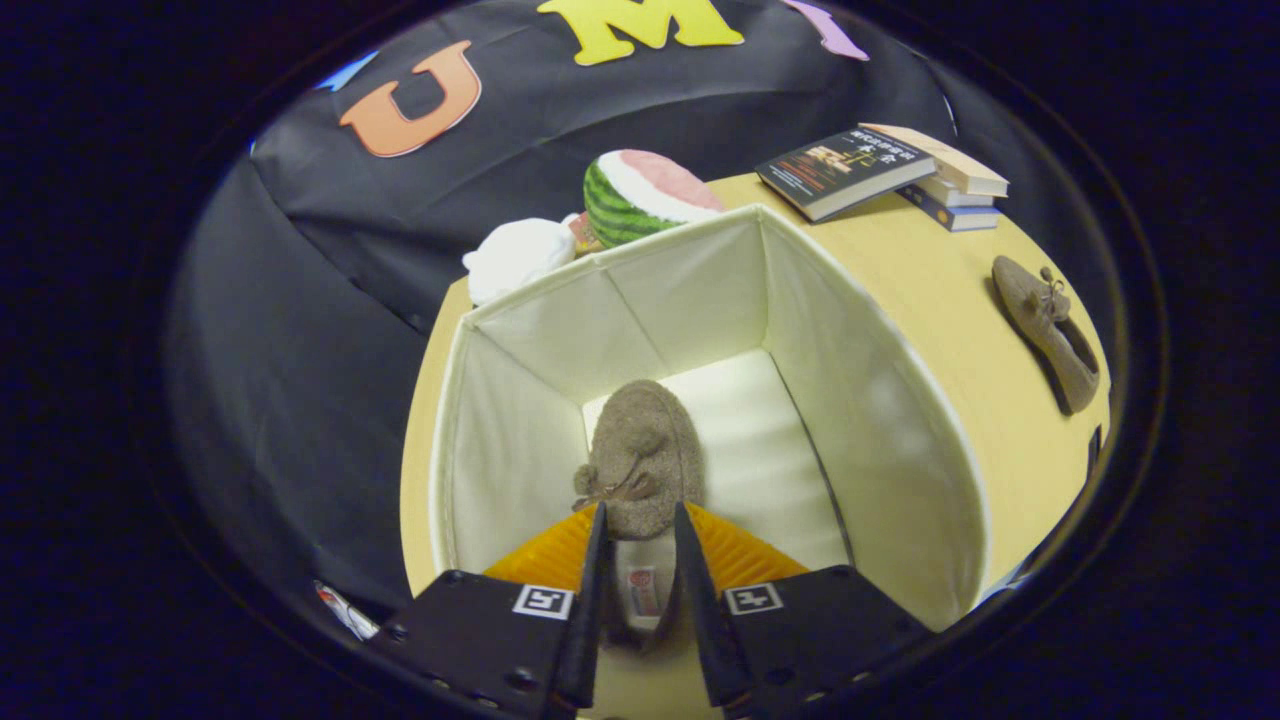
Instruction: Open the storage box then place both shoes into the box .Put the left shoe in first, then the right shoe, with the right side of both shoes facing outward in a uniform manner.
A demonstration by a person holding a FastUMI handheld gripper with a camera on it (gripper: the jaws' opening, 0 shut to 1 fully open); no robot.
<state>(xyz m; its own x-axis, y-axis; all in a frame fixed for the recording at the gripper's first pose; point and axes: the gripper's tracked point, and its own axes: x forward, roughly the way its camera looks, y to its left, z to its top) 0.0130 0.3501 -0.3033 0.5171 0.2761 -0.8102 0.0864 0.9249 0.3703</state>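
The cream fabric storage box point(880, 400) stands open on the wooden table, its lid nowhere over it. My gripper point(640, 540) hangs above the box's near left part, shut on a brown suede shoe point(645, 455) with a small bow. The shoe's toe points away from me, down toward the box floor, and both fingers press on its heel end. The second brown shoe point(1050, 330) lies on the table to the right of the box, outside it.
Behind the box sit a watermelon-slice toy point(640, 195) and a white soft object point(515, 255). A stack of books point(880, 170) lies at the far right of the table point(940, 300). The box's tall walls surround the held shoe.
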